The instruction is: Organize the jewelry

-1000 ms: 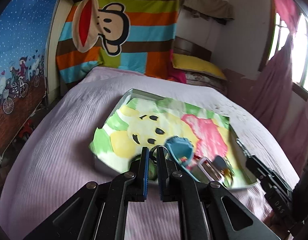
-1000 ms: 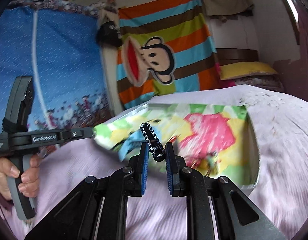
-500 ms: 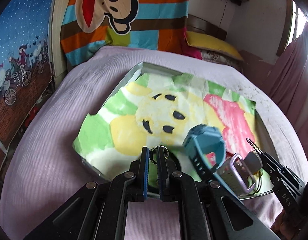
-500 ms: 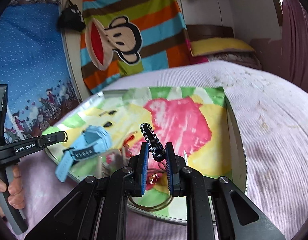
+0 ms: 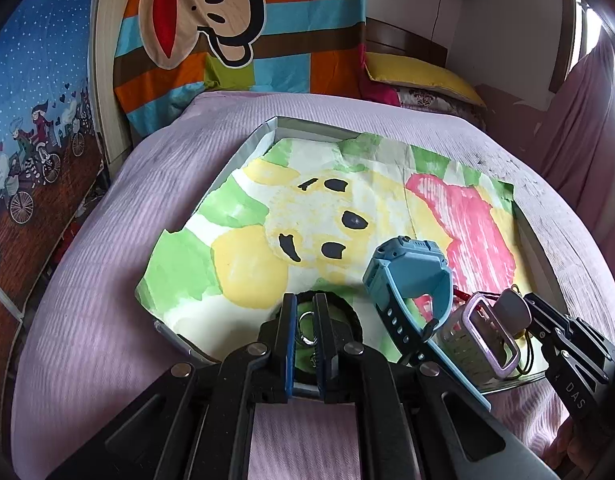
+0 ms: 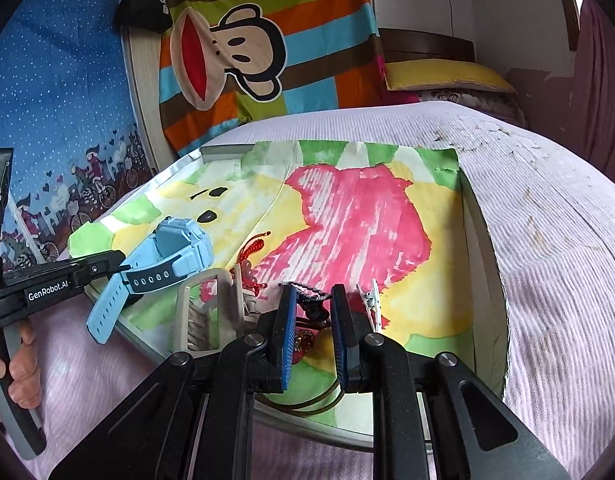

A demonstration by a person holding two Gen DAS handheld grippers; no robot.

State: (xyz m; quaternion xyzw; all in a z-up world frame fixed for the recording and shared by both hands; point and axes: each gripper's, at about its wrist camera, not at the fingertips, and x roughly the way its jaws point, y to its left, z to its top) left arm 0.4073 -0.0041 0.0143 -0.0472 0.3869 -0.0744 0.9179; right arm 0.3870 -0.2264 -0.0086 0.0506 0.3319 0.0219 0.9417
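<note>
A metal tray [image 5: 243, 150] lined with a painted cartoon paper [image 5: 331, 208] lies on the bed. My left gripper [image 5: 306, 306] is shut on a small metal ring [image 5: 306, 317] above a black corded bracelet [image 5: 349, 312] at the tray's near edge. A blue watch [image 5: 411, 276] and a clear purple-rimmed case [image 5: 483, 340] lie to its right. My right gripper [image 6: 312, 308] is open over the tray, with the black-and-white braided bracelet [image 6: 305, 290] lying loose between its fingers. A silver clip [image 6: 372, 300], a red cord [image 6: 253, 246] and a thin bangle [image 6: 311, 404] lie nearby.
The bed has a lilac ribbed cover [image 6: 547, 240]. A striped monkey blanket [image 5: 235, 20] hangs at the headboard, with a yellow pillow [image 5: 419, 74] beside it. A blue patterned wall [image 5: 31, 100] is on the left and pink curtains [image 5: 579, 120] on the right.
My right gripper lowered to the tray and opened, letting go of the braided bracelet. My left gripper moved closer over the tray's near edge, still shut on the ring.
</note>
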